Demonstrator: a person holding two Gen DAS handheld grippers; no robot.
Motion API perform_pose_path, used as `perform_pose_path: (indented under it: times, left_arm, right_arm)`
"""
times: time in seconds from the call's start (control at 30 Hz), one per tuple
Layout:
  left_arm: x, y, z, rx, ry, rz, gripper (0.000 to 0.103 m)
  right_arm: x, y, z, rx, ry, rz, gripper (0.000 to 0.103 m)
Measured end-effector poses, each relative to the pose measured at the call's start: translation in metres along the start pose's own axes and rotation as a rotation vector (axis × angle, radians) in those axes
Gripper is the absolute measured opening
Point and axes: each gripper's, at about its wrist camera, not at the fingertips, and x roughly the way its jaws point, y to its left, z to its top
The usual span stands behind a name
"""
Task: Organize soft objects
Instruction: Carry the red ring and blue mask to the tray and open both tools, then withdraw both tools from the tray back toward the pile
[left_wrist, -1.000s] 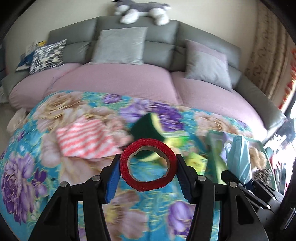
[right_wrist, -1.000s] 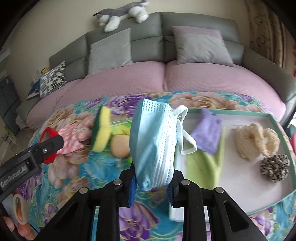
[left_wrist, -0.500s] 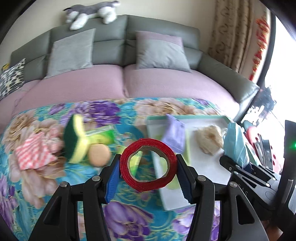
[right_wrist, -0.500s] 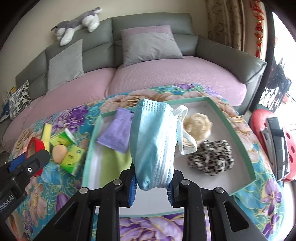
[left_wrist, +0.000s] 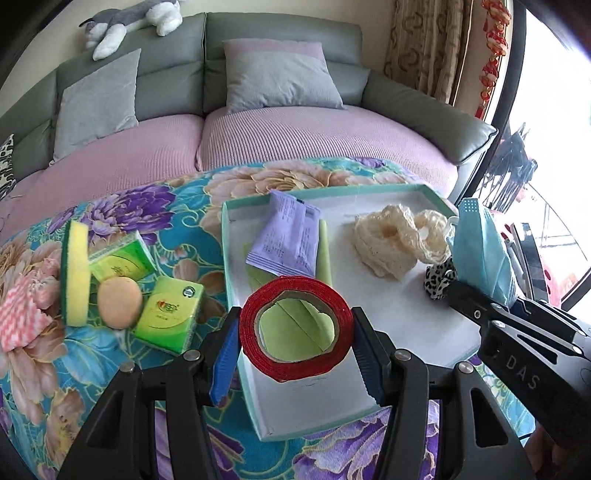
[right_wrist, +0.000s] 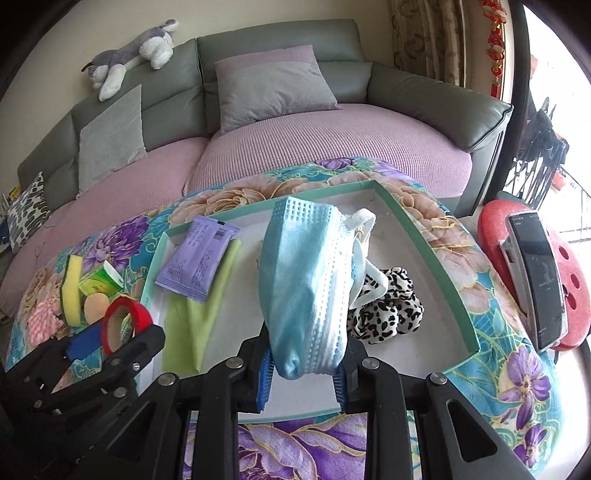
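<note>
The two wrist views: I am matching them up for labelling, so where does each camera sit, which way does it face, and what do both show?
Left wrist: behind the left gripper, looking down over the red tape roll it holds, at the tray; the right gripper shows at the right edge.
Right wrist: behind the right gripper, looking down past the blue face mask it grips, at the tray; the left gripper shows lower left.
Shared: tray, purple packet, sponge, sofa.

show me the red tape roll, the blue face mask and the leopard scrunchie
red tape roll (left_wrist: 295, 297), left wrist view, top of its rim
blue face mask (right_wrist: 304, 280), right wrist view, middle of pleats
leopard scrunchie (right_wrist: 391, 314), right wrist view, middle
</note>
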Motion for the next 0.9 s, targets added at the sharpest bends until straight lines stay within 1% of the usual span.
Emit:
perform_pose_path:
  times: [0.17,0.27,0.43,0.47,0.5,0.53,0.57,0.6,0.63,0.7,0.73,0.8,0.83,0.87,0.9]
  left_arm:
    - [0.013,-0.001,-0.004,-0.001,0.023,-0.002,0.059]
    - [0.020,-0.002,-0.007,-0.005,0.044,-0.015,0.059]
    - [0.023,-0.005,-0.008,0.007,0.061,-0.002,0.059]
    - [0.024,-0.005,-0.008,0.009,0.065,0.002,0.059]
    - [0.024,-0.005,-0.008,0.008,0.067,0.008,0.059]
    - [0.024,-0.005,-0.008,0.008,0.069,0.012,0.059]
    - [0.023,-0.005,-0.008,0.009,0.068,0.013,0.060]
    - [0.022,-0.005,-0.007,0.010,0.066,0.017,0.061]
    - [0.022,-0.005,-0.007,0.011,0.064,0.022,0.062]
    - [0.021,-0.004,-0.006,0.010,0.061,0.031,0.068]
    - [0.021,-0.002,-0.005,0.007,0.062,0.035,0.069]
    - [0.019,0.000,-0.005,0.003,0.063,0.035,0.071]
    - [0.018,0.001,-0.004,0.001,0.062,0.035,0.071]
    - [0.016,0.001,-0.004,0.001,0.060,0.038,0.074]
    - [0.015,0.002,-0.003,0.001,0.055,0.046,0.079]
  right_arm:
    - [0.011,0.003,-0.004,-0.018,0.036,-0.013,0.030]
    - [0.013,0.003,-0.005,-0.018,0.044,-0.018,0.030]
    - [0.013,0.002,-0.005,-0.017,0.051,-0.019,0.030]
    - [0.014,0.002,-0.005,-0.018,0.054,-0.022,0.032]
    - [0.014,0.002,-0.005,-0.019,0.057,-0.025,0.038]
    - [0.015,0.002,-0.005,-0.019,0.059,-0.029,0.042]
    - [0.015,0.002,-0.005,-0.017,0.059,-0.033,0.050]
    - [0.014,0.001,-0.005,-0.015,0.057,-0.039,0.055]
    - [0.013,0.001,-0.004,-0.013,0.054,-0.043,0.056]
    - [0.011,-0.002,-0.003,-0.003,0.049,-0.043,0.058]
    - [0.010,-0.003,-0.003,0.006,0.048,-0.043,0.060]
    - [0.008,-0.005,-0.003,0.019,0.044,-0.040,0.067]
    - [0.006,-0.005,-0.002,0.023,0.042,-0.039,0.068]
    - [0.005,-0.005,-0.002,0.024,0.038,-0.039,0.068]
    - [0.003,-0.005,-0.002,0.025,0.032,-0.041,0.068]
